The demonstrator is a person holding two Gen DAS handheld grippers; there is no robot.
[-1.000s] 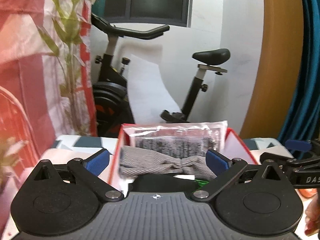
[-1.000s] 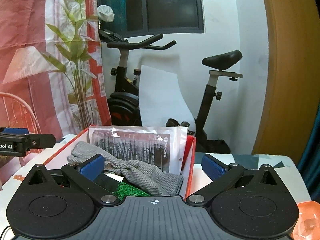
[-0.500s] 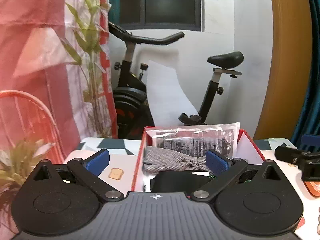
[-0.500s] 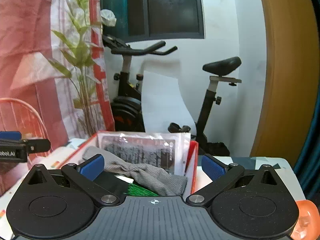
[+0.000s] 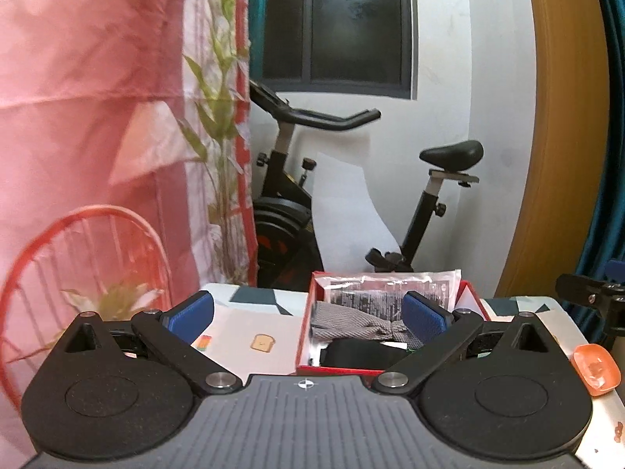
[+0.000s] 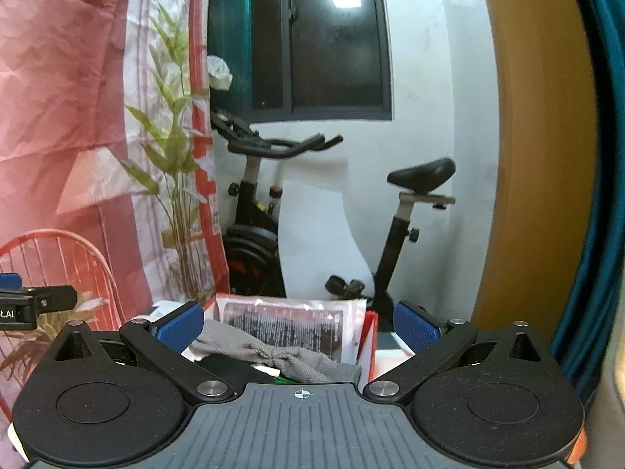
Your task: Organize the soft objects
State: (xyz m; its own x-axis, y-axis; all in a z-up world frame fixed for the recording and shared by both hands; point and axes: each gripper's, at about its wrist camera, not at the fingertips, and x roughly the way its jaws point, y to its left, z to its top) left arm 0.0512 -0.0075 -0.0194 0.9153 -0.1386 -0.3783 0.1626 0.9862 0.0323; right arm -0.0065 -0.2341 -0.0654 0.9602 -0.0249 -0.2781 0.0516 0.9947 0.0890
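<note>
Looking along both tools, we see the red box (image 5: pixel 384 369) on the tabletop (image 5: pixel 250 324) already holding the soft things. A grey cloth (image 5: pixel 351 322) lies across its middle, a black fabric item (image 5: pixel 363 353) sits at the near end, and a clear printed packet (image 5: pixel 390 289) leans against the far wall. The left tool (image 5: pixel 308 314) has its blue pads spread wide and holds nothing. The right tool (image 6: pixel 299 326) is likewise spread and empty, and the box appears between its pads. Both hover short of the box, touching none of its contents. We judge the sorting to be largely done, since no loose soft item shows on the bare tabletop. An orange object (image 5: pixel 595 367) lies at the right edge, and whether it belongs to the task we cannot tell.
</note>
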